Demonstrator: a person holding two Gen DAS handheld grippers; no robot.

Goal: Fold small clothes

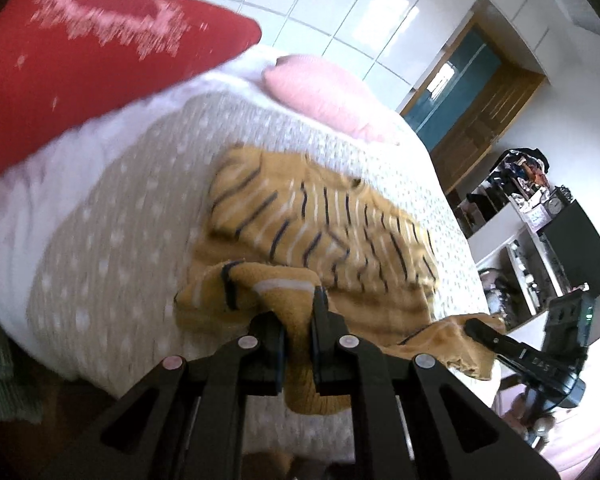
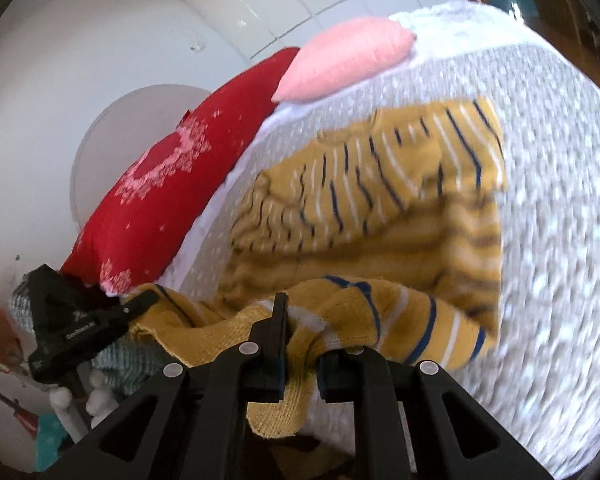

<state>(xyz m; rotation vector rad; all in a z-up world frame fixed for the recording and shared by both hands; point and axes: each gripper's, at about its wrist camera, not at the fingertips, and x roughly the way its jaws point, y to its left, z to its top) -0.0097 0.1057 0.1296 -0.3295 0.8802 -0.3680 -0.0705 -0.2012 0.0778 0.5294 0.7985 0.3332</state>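
A: Left wrist view first. The left gripper [image 1: 298, 320] has its fingers clamped on the near hem of the mustard striped top [image 1: 324, 232], which lies on the dotted bedspread [image 1: 100, 240]. The right gripper [image 1: 496, 338] pinches the same hem off to the side.

B: Right wrist view agrees: the right gripper [image 2: 300, 328] is closed on bunched hem, and the left gripper [image 2: 128, 312] grips the other corner. The red cushion [image 2: 148, 200] and pink cushion [image 2: 348, 52] sit beyond.

A: My advice: carry both corners level and together, keep the hem taut, and lay it squarely over the collar end.
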